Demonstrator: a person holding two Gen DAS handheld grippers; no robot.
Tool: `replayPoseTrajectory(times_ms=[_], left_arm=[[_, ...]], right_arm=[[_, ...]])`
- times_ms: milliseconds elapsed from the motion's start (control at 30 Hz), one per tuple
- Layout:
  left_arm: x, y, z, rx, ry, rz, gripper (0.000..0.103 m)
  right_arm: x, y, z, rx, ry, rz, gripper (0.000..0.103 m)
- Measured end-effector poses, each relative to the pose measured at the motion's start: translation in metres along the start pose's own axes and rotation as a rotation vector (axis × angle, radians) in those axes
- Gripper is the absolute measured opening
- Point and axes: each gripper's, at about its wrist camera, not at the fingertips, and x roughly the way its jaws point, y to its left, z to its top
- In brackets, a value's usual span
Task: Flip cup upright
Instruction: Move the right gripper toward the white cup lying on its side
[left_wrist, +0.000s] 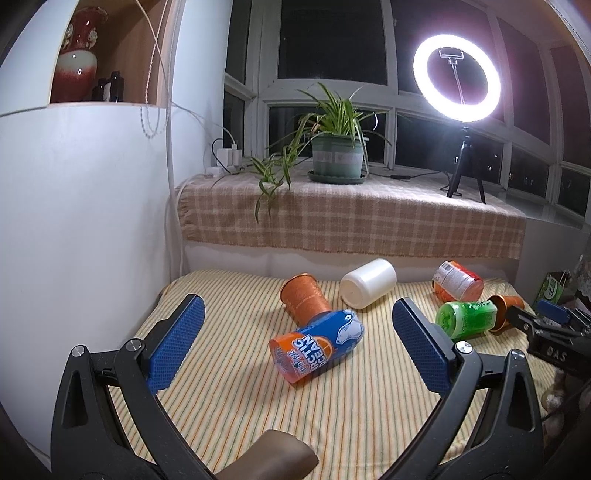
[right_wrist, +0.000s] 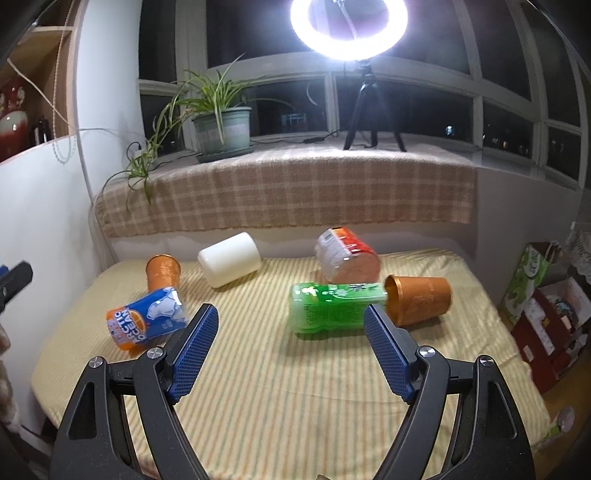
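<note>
Several cups lie on their sides on a yellow striped table (left_wrist: 332, 406). A blue and orange Arctic Ocean cup (left_wrist: 317, 349) (right_wrist: 146, 323) lies just ahead of my open, empty left gripper (left_wrist: 297, 314). Behind it lie a copper cup (left_wrist: 303, 297) (right_wrist: 162, 275) and a white cup (left_wrist: 367, 282) (right_wrist: 229, 263). A green cup (right_wrist: 330, 308) (left_wrist: 467, 317) lies just ahead of my open, empty right gripper (right_wrist: 290, 321). A second copper cup (right_wrist: 419, 299) lies at its right end, open mouth towards it. A red and white cup (right_wrist: 347, 258) (left_wrist: 458, 282) lies behind.
A checked cloth covers the window ledge (left_wrist: 351, 218) behind the table, with a potted plant (left_wrist: 336, 155) and a ring light on a tripod (left_wrist: 458, 81). A white wall (left_wrist: 74, 221) stands on the left. Boxes and bags (right_wrist: 546, 314) stand right of the table.
</note>
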Motion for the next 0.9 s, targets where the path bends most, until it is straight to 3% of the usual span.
replayPoseTrajectory(times_ms=[433,700,900], left_arm=[[0.017,0.028,-0.025,0.009,0.074,0.05,0.103],[0.021,0.05,-0.036,-0.026,0.098,0.083,0.103],[0.025,0.063,-0.039,-0.054,0.111,0.1,0.103]], right_arm=[[0.088,0.036,0.03,0.134,0.175,0.197,0.081],[0.153,0.04,0.05,0.355,0.316,0.262,0.081],[0.201,0.042,0.055,0.509,0.441,0.276,0.087]])
